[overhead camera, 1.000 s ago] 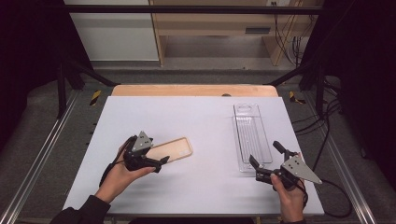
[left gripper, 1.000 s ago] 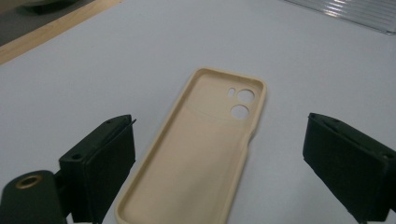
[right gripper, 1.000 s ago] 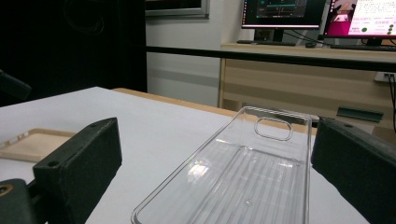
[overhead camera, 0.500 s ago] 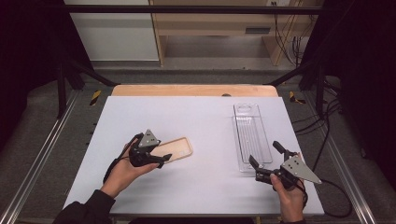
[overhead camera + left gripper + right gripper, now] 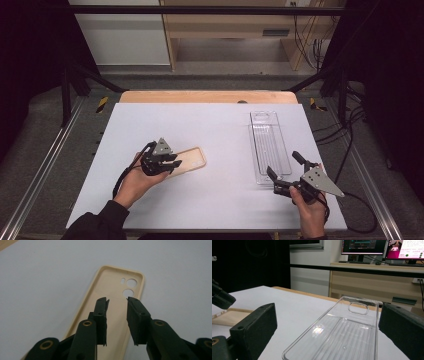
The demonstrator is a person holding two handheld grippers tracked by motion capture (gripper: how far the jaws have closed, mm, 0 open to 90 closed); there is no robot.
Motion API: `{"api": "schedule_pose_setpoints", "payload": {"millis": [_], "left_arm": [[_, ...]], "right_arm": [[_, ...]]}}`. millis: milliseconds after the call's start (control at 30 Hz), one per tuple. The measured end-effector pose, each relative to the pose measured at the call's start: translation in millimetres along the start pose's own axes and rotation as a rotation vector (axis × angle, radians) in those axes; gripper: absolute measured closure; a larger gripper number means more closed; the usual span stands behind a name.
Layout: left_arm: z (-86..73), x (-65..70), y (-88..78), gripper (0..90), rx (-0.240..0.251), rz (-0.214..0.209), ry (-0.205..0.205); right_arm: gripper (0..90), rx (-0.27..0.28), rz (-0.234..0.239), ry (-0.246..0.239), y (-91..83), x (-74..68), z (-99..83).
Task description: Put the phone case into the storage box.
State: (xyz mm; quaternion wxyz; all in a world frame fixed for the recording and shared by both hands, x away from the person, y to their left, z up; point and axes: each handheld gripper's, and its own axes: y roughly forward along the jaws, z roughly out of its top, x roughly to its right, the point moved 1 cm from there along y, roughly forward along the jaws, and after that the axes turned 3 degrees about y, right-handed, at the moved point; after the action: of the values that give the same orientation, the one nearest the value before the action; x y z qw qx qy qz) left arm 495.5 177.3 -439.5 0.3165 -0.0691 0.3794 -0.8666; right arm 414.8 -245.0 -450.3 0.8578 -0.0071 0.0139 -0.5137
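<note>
A beige phone case (image 5: 192, 159) lies flat, inside up, on the white table (image 5: 215, 125) at the left. My left gripper (image 5: 176, 160) is over its near end. In the left gripper view the case (image 5: 117, 287) shows its camera holes beyond the left gripper (image 5: 117, 301). Its jaws have just been closing and stand a narrow gap apart, with nothing pinched between the pads. A clear plastic case (image 5: 267, 145) lies at the right. My right gripper (image 5: 282, 163) sits at its near end with jaws wide apart. In the right gripper view the right gripper (image 5: 327, 325) flanks the clear case (image 5: 342, 332).
A wooden strip (image 5: 207, 96) runs along the table's far edge. Metal frame rails and cables border both sides. In the right gripper view, monitors (image 5: 362, 246) stand on a wooden desk behind the table, and the left gripper's jaw (image 5: 222, 298) shows at the far left.
The left gripper's jaws have narrowed from wide apart to a small gap and shifted slightly over the beige case's end. The right gripper has stayed still.
</note>
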Motion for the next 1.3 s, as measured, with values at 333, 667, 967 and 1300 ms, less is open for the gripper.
{"api": "schedule_pose_setpoints", "payload": {"millis": [333, 667, 967, 1300], "left_arm": [[-0.1, 3.4, 8.4, 84.6, -0.054, -0.022, 0.015], [-1.5, 5.9, 21.6, 90.0, -0.119, -0.042, 0.029], [-2.3, 9.5, 31.5, 90.0, -0.156, -0.047, 0.062], [-2.6, 5.7, 40.7, 90.0, -0.164, -0.058, 0.045]], "right_arm": [[2.3, 0.004, -0.003, 0.003, -0.6, 0.6, 0.3], [2.3, 0.003, -0.003, 0.006, -1.1, 0.8, 0.5], [2.3, 0.006, -0.006, 0.009, -1.3, 1.4, 0.6], [2.3, -0.001, -0.006, 0.001, 0.0, 1.1, -0.1]]}}
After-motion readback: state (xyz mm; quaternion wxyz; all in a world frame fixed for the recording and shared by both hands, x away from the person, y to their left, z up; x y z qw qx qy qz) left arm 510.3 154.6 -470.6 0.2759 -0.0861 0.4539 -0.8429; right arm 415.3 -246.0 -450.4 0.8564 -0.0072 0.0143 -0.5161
